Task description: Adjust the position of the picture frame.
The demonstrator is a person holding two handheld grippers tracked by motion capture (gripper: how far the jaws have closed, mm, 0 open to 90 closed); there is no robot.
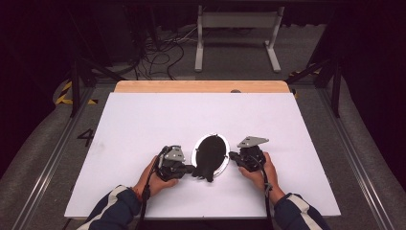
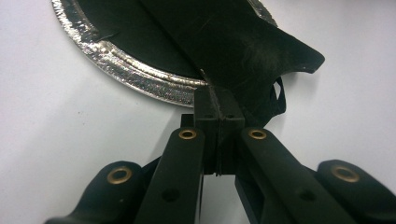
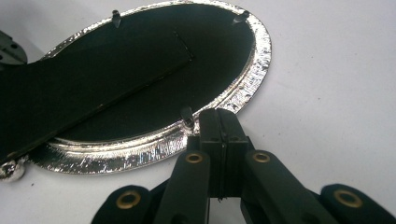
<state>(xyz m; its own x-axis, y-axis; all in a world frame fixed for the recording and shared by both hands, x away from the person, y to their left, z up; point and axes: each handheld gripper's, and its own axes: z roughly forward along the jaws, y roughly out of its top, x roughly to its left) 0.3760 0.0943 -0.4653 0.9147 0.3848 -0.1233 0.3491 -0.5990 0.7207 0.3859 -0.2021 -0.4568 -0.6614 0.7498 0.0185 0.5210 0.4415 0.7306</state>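
An oval frame with a shiny silver rim (image 1: 195,154) lies on the white table near the front edge, covered by black cloth (image 1: 210,154) that spills past the near end. My left gripper (image 1: 191,168) is shut, its tips against the cloth's (image 2: 233,42) loose edge beside the rim (image 2: 130,70); whether cloth is pinched between them I cannot tell. My right gripper (image 1: 231,155) is shut too. Its tips (image 3: 219,114) touch the rim (image 3: 140,149) next to a small black peg (image 3: 187,114). A hand holds each gripper.
The white table top (image 1: 143,120) stretches bare behind and to both sides of the frame. A wooden strip (image 1: 201,86) runs along its far edge. On the floor beyond are a white stand (image 1: 237,33) and loose cables (image 1: 158,52).
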